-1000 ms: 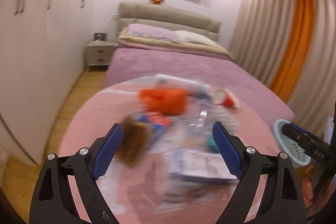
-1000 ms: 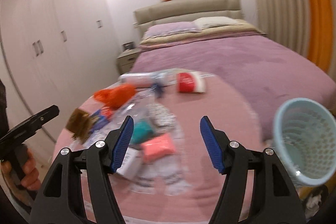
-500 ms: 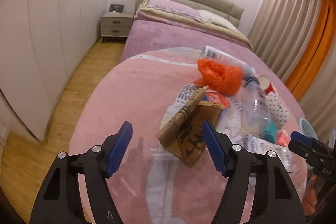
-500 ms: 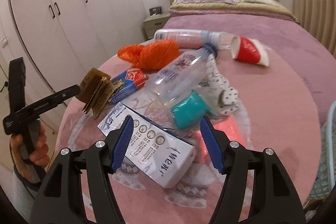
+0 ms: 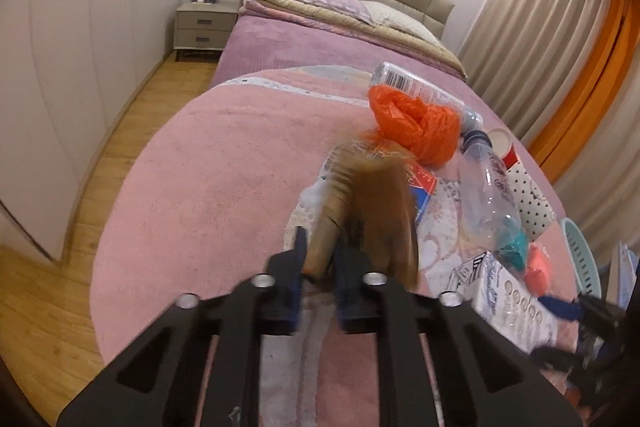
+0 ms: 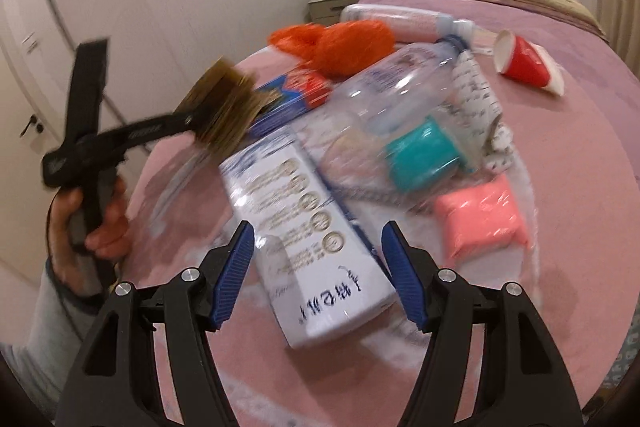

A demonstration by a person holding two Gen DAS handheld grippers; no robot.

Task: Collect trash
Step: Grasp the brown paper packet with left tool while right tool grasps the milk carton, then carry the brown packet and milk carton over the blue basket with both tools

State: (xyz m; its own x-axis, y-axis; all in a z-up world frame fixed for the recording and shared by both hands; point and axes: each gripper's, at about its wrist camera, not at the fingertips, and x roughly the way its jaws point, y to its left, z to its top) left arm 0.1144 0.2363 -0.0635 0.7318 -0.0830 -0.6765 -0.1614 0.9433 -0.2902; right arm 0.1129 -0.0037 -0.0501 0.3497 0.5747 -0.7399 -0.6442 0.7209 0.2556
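Trash lies heaped on a round pink surface. My left gripper is shut on a brown folded cardboard piece, which stands tilted up from the pile. The right wrist view shows that gripper in a hand at the left, with the blurred cardboard in it. My right gripper hangs low over a white carton. Its jaws are opening, and the carton's near end lies between the fingers without the pads pressing on it.
An orange plastic bag, a clear bottle, a red paper cup, a teal item, a pink packet and a blue-red box lie around. A pale blue basket stands at the right edge.
My left gripper came down beside the pile, closed on the brown cardboard and tipped it up. My right gripper sank toward the white carton, which now lies between its fingers.
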